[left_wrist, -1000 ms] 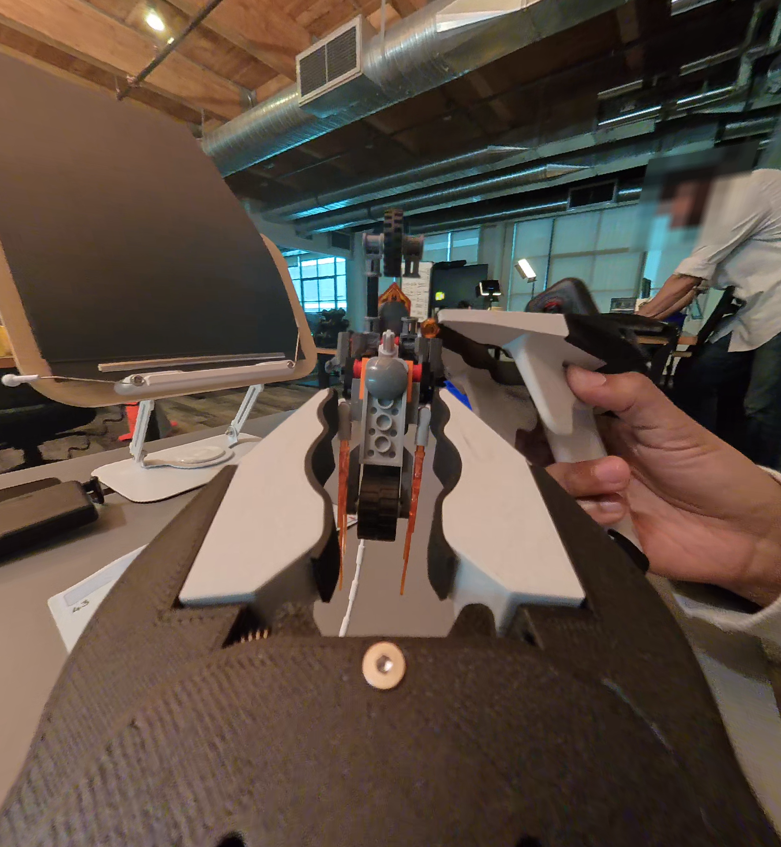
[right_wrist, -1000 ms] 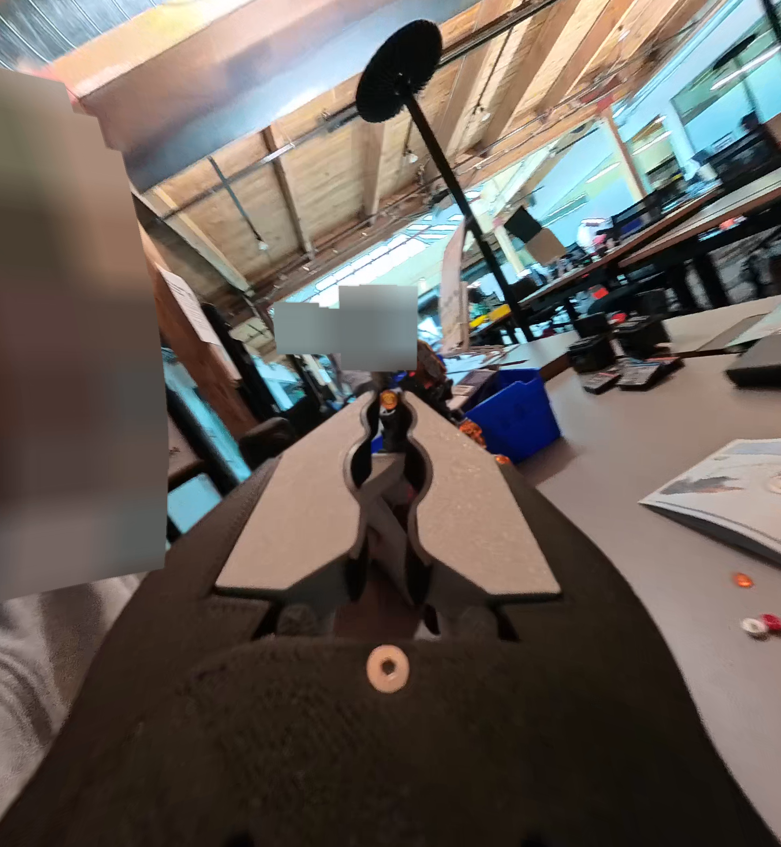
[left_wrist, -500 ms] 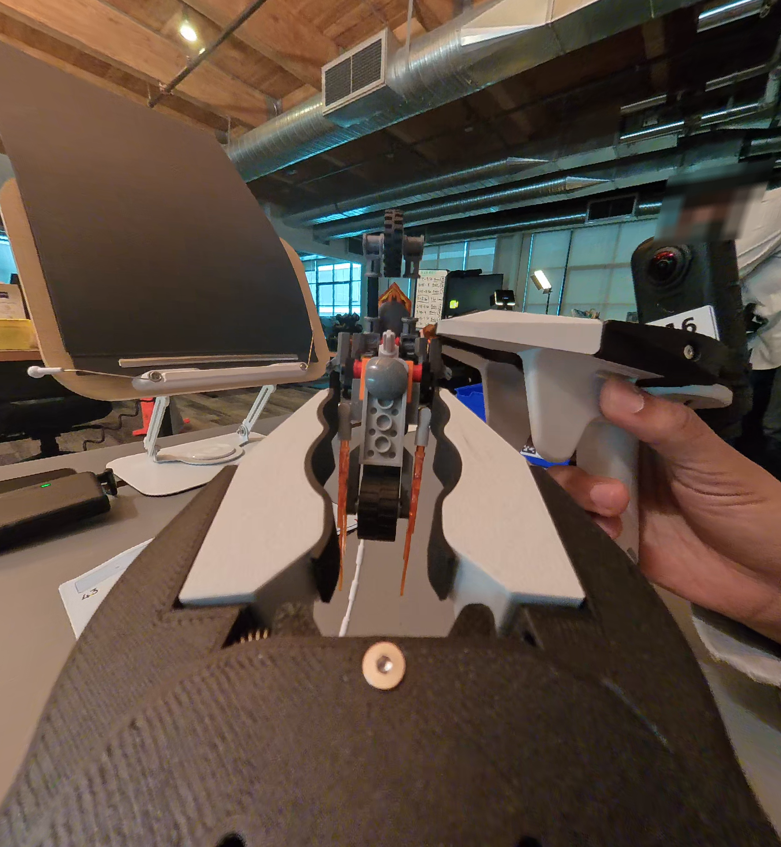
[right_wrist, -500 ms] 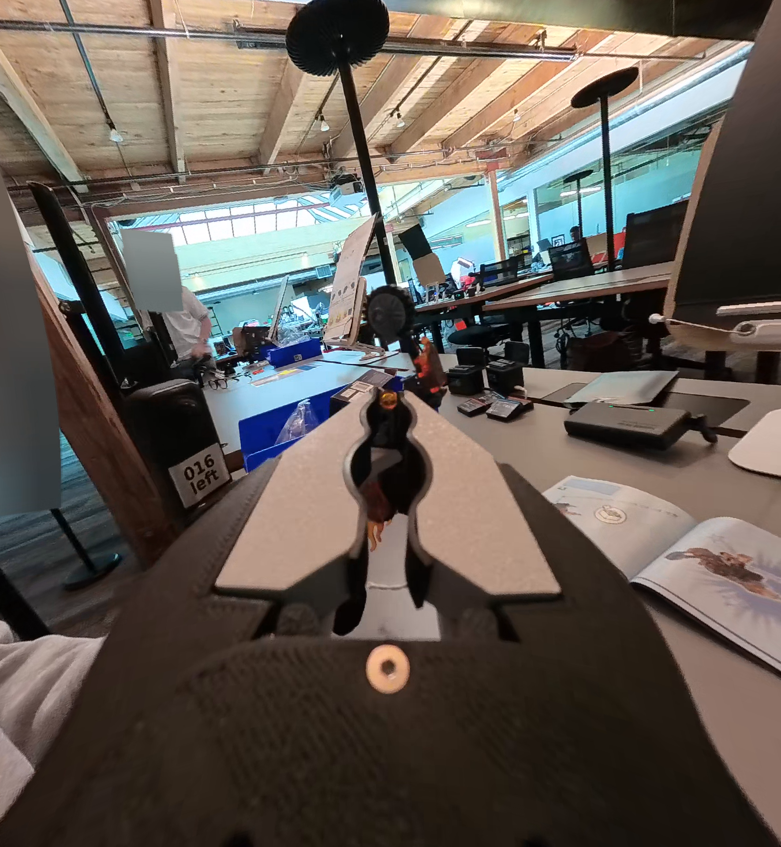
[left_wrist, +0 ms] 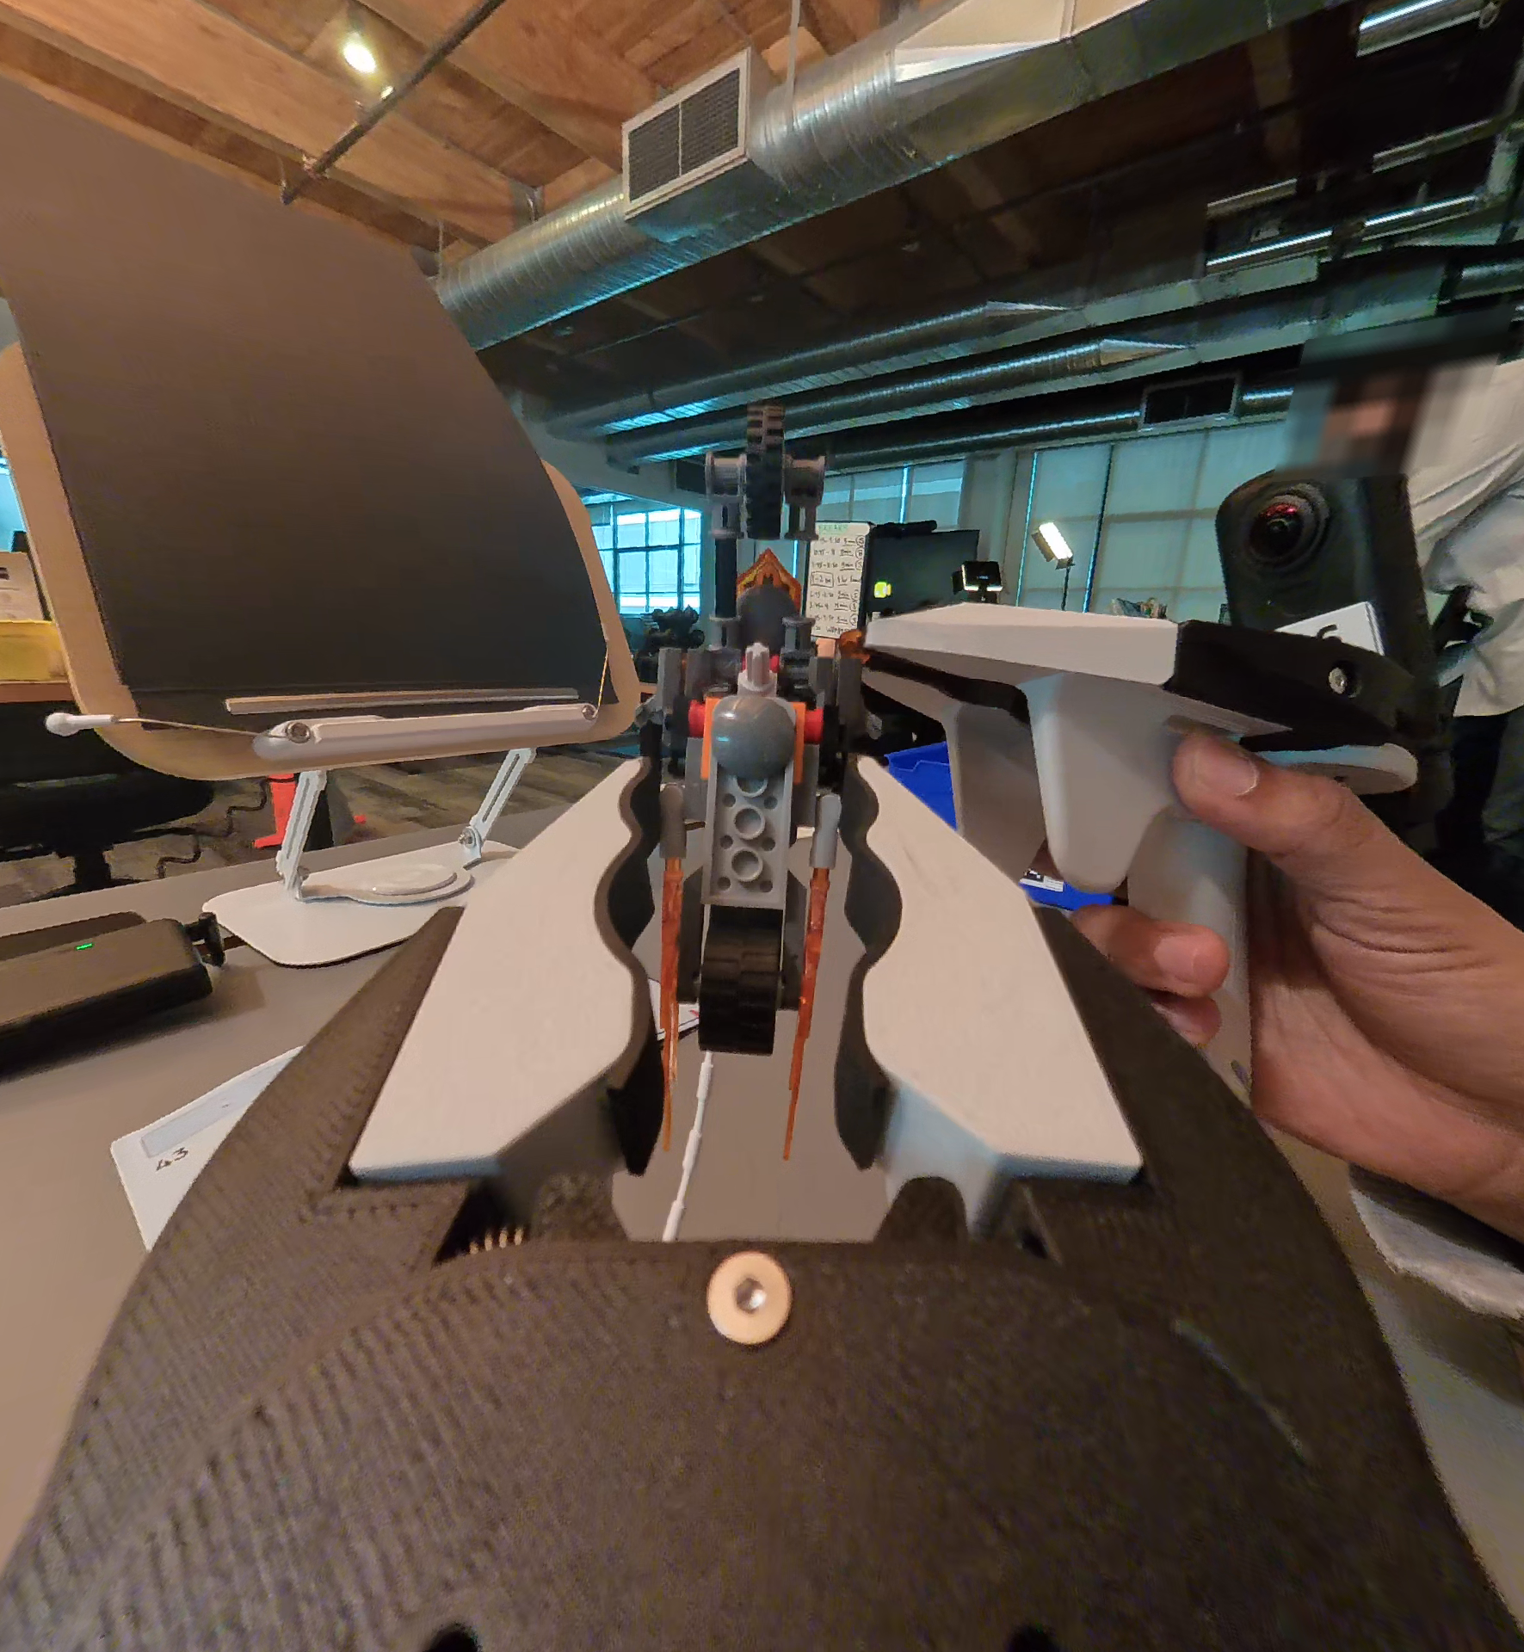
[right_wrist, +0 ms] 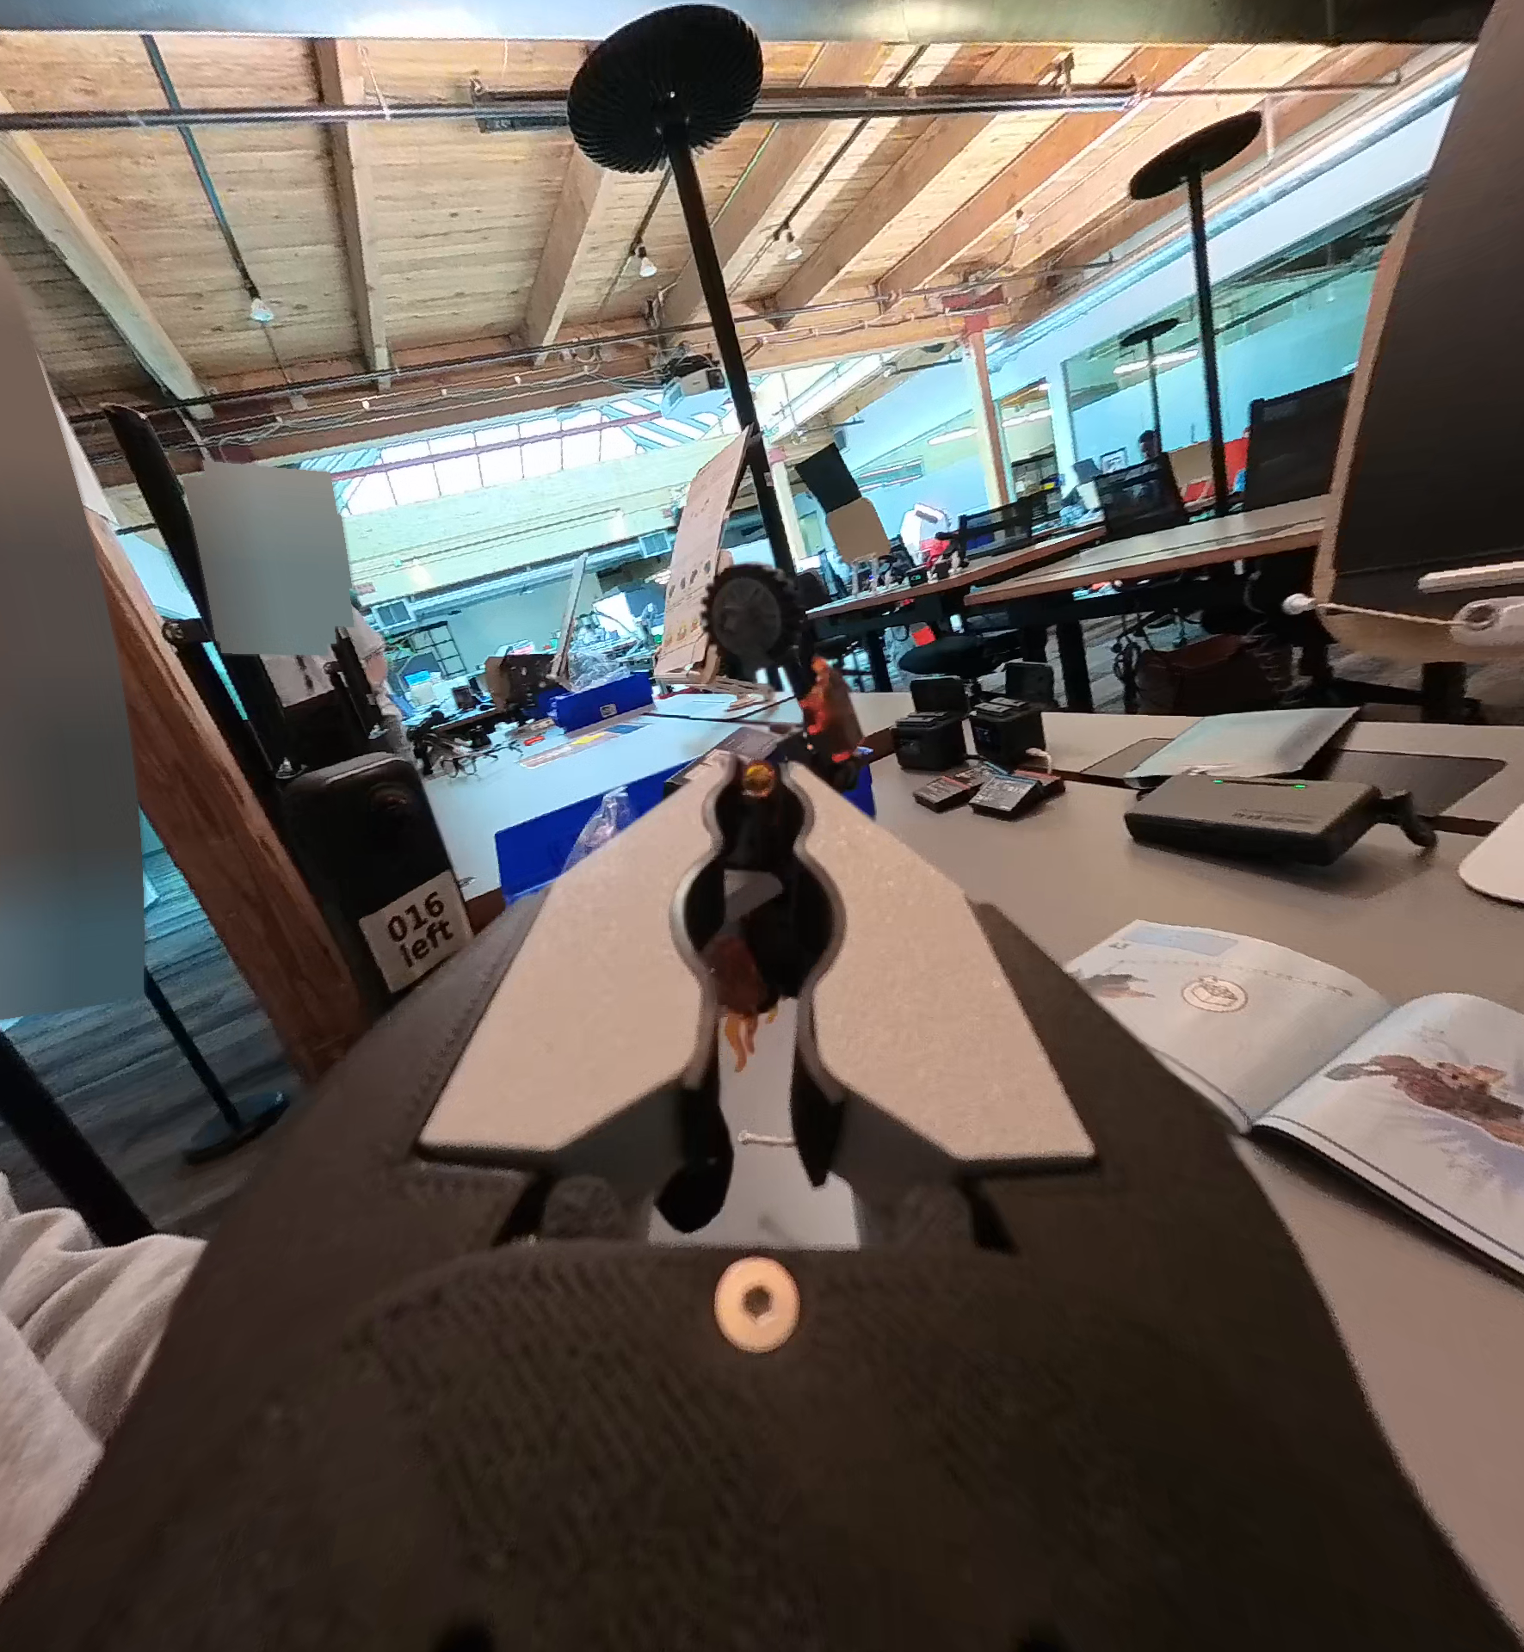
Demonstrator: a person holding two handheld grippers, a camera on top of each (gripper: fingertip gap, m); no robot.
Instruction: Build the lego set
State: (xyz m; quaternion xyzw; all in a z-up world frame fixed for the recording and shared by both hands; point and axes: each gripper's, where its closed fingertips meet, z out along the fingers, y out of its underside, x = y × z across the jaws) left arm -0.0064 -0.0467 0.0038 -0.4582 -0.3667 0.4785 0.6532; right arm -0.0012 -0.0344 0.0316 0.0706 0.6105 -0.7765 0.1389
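My left gripper (left_wrist: 747, 776) is shut on the lego model (left_wrist: 745, 840), a grey and black vehicle with a black wheel at the bottom, orange flame pieces down both sides and a tall black mast. It holds the model upright above the table. My right gripper (right_wrist: 753, 771) is shut on a small orange round piece (right_wrist: 753, 778). In the left wrist view the right gripper (left_wrist: 874, 639) comes in from the right, held by a hand, with its tips at the model's upper right side. In the right wrist view the model's top wheel (right_wrist: 749, 612) stands just beyond the fingertips.
A book stand (left_wrist: 293, 465) stands on the grey table (left_wrist: 16, 1251) at the left, with a black power bank (left_wrist: 52, 992) in front of it. An open instruction booklet (right_wrist: 1366, 1064) lies at the right. A blue bin (right_wrist: 561, 840) and small black boxes (right_wrist: 981, 742) sit farther back. A person (left_wrist: 1509, 536) stands behind. Less than 4 cm separates the two grippers' tips. My left tips are roughly 35 cm from the black power bank (left_wrist: 52, 992). Seen from the right wrist view (right_wrist: 1243, 813) as well.
My right gripper has swung from a tilted pose to level and its tips have come up to the model's upper right. My left gripper still holds the model steady.
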